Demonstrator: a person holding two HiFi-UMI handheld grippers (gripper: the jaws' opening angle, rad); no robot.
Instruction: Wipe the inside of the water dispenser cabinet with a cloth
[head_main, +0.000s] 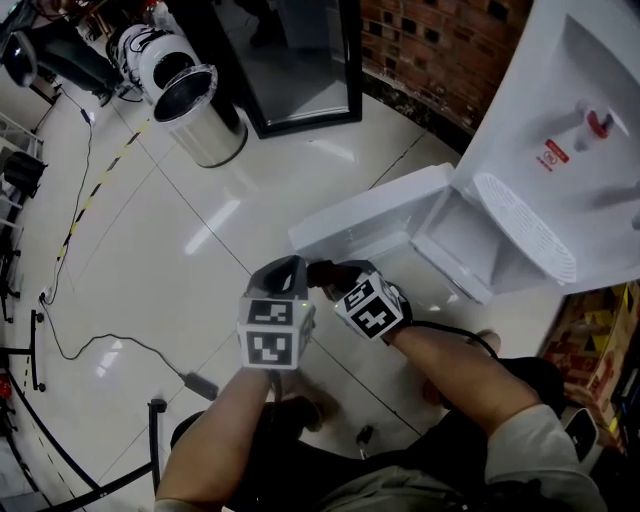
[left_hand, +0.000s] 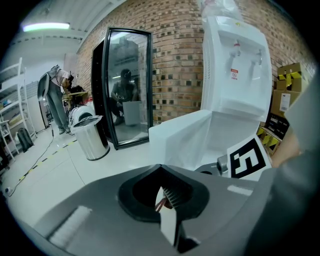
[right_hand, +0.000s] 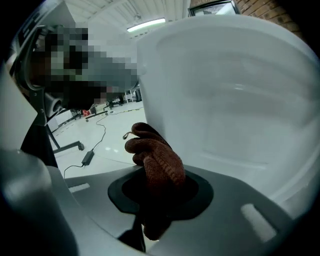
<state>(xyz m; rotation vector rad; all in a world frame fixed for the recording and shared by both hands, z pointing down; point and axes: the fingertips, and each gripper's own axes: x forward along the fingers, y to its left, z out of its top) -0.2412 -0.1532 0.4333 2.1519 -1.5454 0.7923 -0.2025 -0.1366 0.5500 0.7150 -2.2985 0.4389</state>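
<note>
Beside the open white plastic cabinet door (head_main: 370, 225), the right gripper (right_hand: 155, 200) pinches a bunched brown cloth (right_hand: 156, 161), ready for wiping; the left gripper (left_hand: 167, 200) is pressed together.

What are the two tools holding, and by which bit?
The right tool grips a brown cloth by its bunched middle; a crumpled end sticks out ahead. The left tool is shut, holding nothing.

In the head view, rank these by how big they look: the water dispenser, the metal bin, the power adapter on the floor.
1. water dispenser
2. metal bin
3. power adapter
No two look alike.
</note>
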